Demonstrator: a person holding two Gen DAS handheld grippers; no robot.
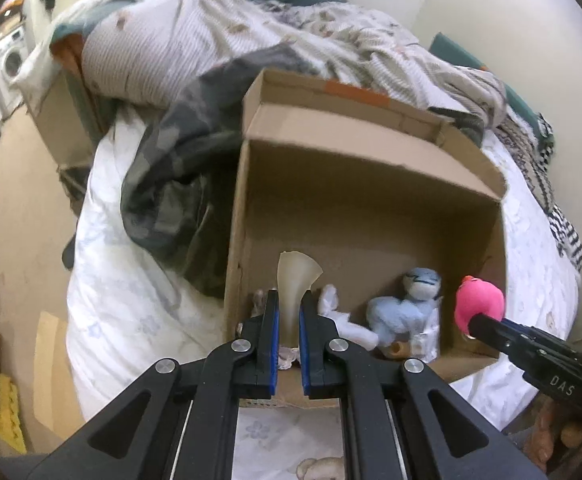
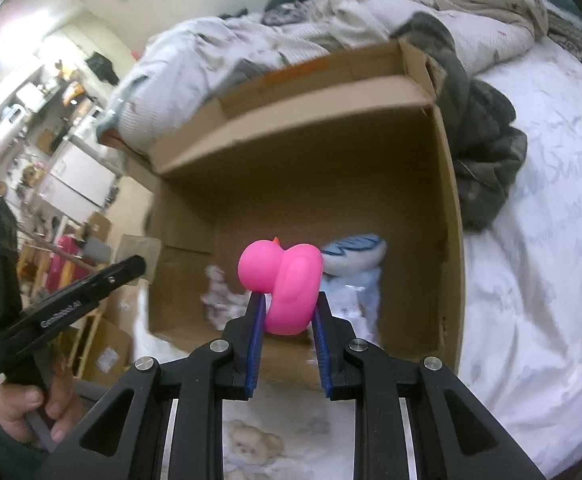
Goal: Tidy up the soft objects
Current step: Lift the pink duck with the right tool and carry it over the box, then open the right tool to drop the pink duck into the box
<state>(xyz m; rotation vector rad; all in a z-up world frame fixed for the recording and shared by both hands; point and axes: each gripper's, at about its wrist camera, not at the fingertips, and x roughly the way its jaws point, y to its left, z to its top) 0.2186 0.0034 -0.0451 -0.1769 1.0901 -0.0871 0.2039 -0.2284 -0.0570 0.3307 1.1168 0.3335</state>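
A big cardboard box (image 1: 371, 184) lay on the bed (image 1: 131, 320) with its open side facing the cameras. The left hand-held gripper (image 1: 289, 312) was squeezed onto a pale, see-through floppy thing (image 1: 295, 280). That thing stuck up between the blue pads (image 1: 275, 344), right at the front of the box.

The right hand-held gripper (image 2: 287, 312) held a pink duck (image 2: 287, 284) between its two fingers. The duck was up in the air, just in front of the box opening. In the left view the duck showed near the right edge of the box.

Inside the box, on the bottom, sat a blue stuffed toy (image 1: 407, 304). A white soft toy (image 1: 339, 316) lay just beside it. A small brown thing lay near them, too small to tell what it was.

A dark grey blanket (image 1: 175, 184) was bunched up touching one side of the box. A striped quilt (image 1: 219, 36) was piled behind the box. A hand (image 2: 31, 412) held the left tool's handle.
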